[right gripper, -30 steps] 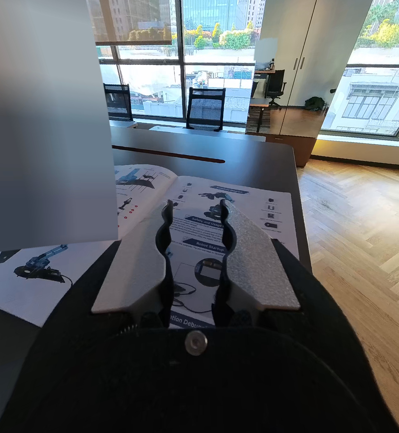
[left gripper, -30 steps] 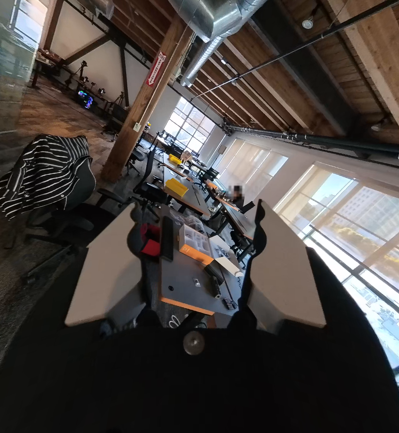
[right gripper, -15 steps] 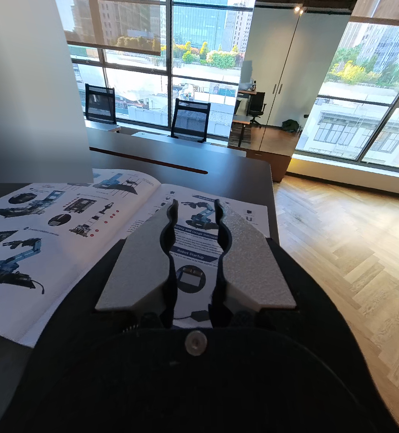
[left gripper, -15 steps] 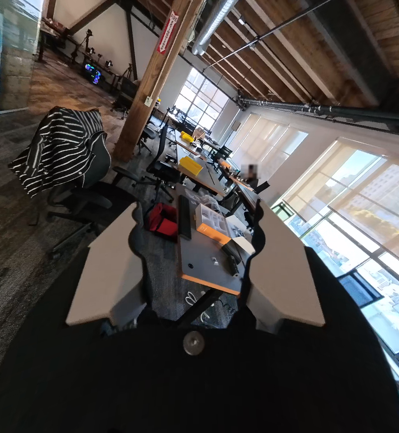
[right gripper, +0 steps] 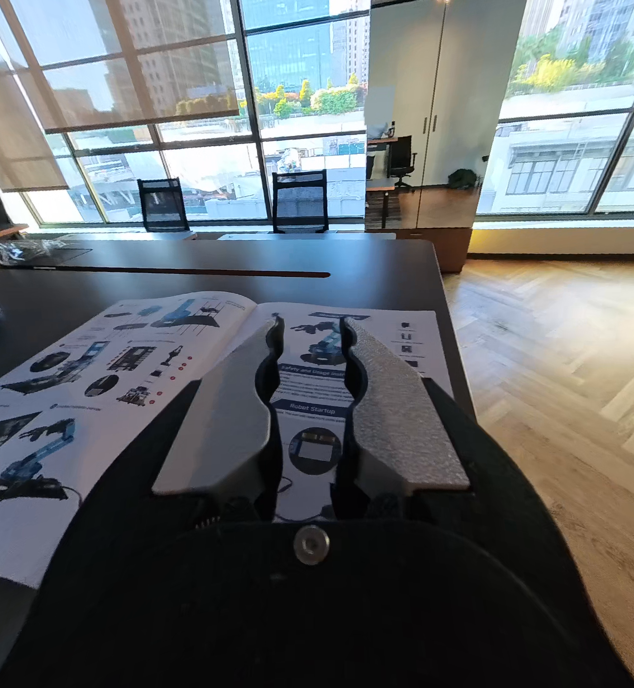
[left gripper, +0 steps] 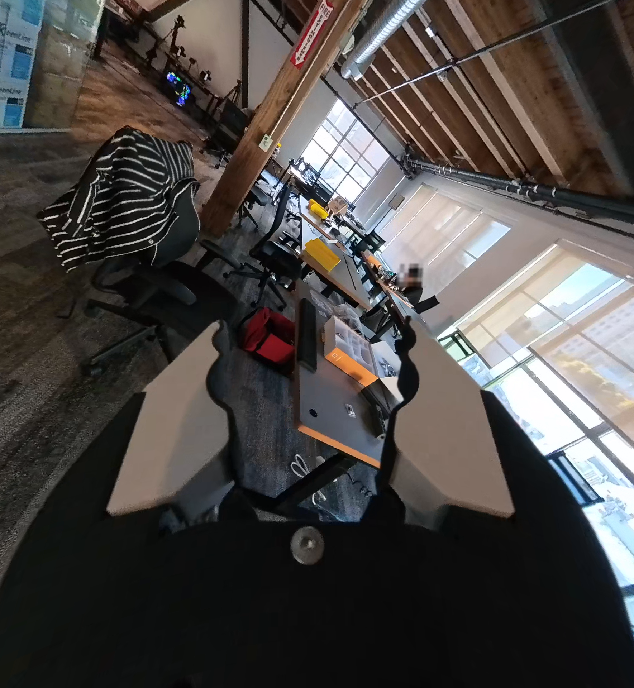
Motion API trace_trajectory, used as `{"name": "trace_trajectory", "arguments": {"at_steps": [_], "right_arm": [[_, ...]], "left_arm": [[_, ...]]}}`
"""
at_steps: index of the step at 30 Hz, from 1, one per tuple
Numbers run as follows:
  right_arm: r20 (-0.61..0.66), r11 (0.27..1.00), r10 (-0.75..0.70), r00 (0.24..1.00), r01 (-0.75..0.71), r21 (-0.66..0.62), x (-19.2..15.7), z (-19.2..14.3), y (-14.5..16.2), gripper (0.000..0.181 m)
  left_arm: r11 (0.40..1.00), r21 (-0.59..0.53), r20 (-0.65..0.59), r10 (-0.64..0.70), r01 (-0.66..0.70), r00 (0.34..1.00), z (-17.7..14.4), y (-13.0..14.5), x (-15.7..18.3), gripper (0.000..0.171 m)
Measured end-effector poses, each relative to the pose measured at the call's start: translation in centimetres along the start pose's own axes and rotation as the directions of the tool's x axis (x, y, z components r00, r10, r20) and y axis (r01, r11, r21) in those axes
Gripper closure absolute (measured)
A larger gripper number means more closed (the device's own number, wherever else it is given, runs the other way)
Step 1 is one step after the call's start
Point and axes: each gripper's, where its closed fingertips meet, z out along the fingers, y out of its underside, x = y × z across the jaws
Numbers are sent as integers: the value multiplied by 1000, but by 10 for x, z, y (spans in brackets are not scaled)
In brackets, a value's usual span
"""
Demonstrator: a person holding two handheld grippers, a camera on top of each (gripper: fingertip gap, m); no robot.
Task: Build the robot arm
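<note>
Both tongs empty; open booklet on the dark bench.

Right tongs (right gripper: 311, 327): narrowly parted, gripping nothing, poised over the booklet's (right gripper: 121, 372) right-hand page near the bench (right gripper: 382, 260) edge. Left tongs (left gripper: 313, 331): spread wide, empty, tilted toward a distant bench (left gripper: 330, 405) carrying an orange box (left gripper: 349, 359), red bag (left gripper: 270, 337) beside it.

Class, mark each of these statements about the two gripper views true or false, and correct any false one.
1. The left gripper is open and holds nothing. True.
2. The booklet under the right gripper lies closed. False: it lies open on the dark table.
3. A striped garment hangs over an office chair. True.
4. The red bag sits on a desk. False: it is on the floor beside the desk.
5. The right gripper clamps a page. False: its jaws are apart, with nothing between them.
</note>
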Motion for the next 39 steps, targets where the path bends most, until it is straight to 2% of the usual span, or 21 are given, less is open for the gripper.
{"name": "trace_trajectory", "arguments": {"at_steps": [9, 16, 26, 30, 35, 39], "right_arm": [[-17, 1000, -6, 1000, 6, 13, 5, 0, -2, 155], [-1, 1000, 2, 1000, -2, 14, 4, 0, -2, 154], [20, 1000, -3, 1000, 3, 14, -1, -1, -3, 154], [33, 1000, -5, 999, 4, 16, -4, -2, -5, 154], [67, 1000, 5, 998, -7, 20, -11, -4, -9, 154], [83, 1000, -7, 997, 6, 14, -16, -5, -9, 154]], "left_arm": [[1000, -26, -7, -3, 2, 1000, 9, 21, 2, 82], [999, -33, -5, 4, -4, 1000, 4, 23, 3, 83], [1000, -2, 20, 29, -29, 999, -10, 0, 4, 84], [999, 39, 27, -6, 5, 1000, -17, -10, 5, 84], [995, 87, 17, -45, 43, 999, -28, -23, 15, 85], [993, 122, 17, -12, 10, 1000, -38, -45, 29, 84]]}}
